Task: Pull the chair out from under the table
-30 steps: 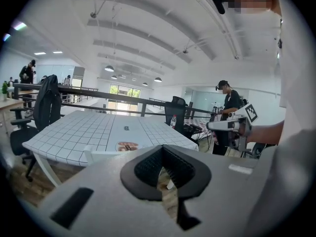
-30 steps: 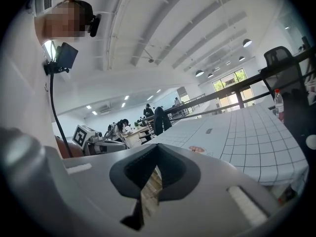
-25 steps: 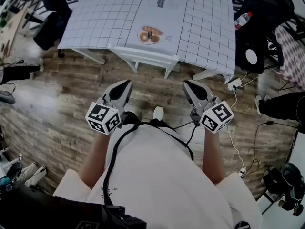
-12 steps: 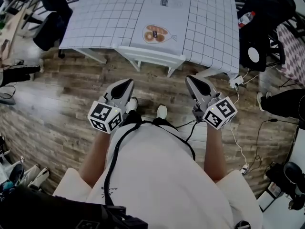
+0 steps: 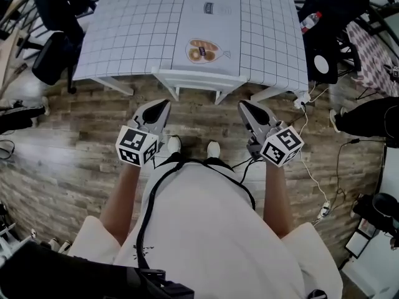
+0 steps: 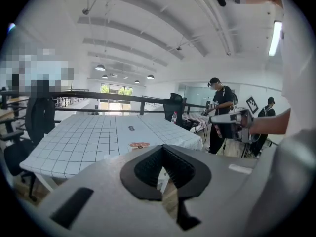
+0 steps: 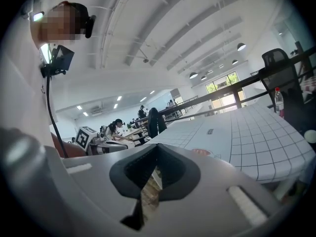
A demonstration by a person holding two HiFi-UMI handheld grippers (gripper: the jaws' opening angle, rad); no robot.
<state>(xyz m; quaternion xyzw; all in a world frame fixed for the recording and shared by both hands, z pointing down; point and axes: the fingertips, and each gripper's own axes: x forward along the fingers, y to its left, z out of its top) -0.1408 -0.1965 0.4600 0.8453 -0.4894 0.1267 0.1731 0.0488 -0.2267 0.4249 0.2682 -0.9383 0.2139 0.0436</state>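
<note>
Wood-plank floor (image 5: 75, 148), the white grid-cloth table (image 5: 137, 36) on it. The white chair (image 5: 198, 78) is tucked under the middle of the table's near edge; only its top rail shows.

- Left gripper (image 5: 163, 105) and right gripper (image 5: 244, 107): both sets of jaws pressed together with nothing between them. They point at the rail but are apart from it.
- Food packet (image 5: 202, 50) lies on the cloth just behind the rail.

Step judged: approach; chair not yet touched.

Risks:
- Jaws must part before they can take the rail; as they stand they would only push it.
- An uneven pull may skew the chair against a table leg, or snag the cloth and drag the packet.
- Cables (image 5: 305, 114) run across the floor to the right, a trip hazard when stepping back.
</note>
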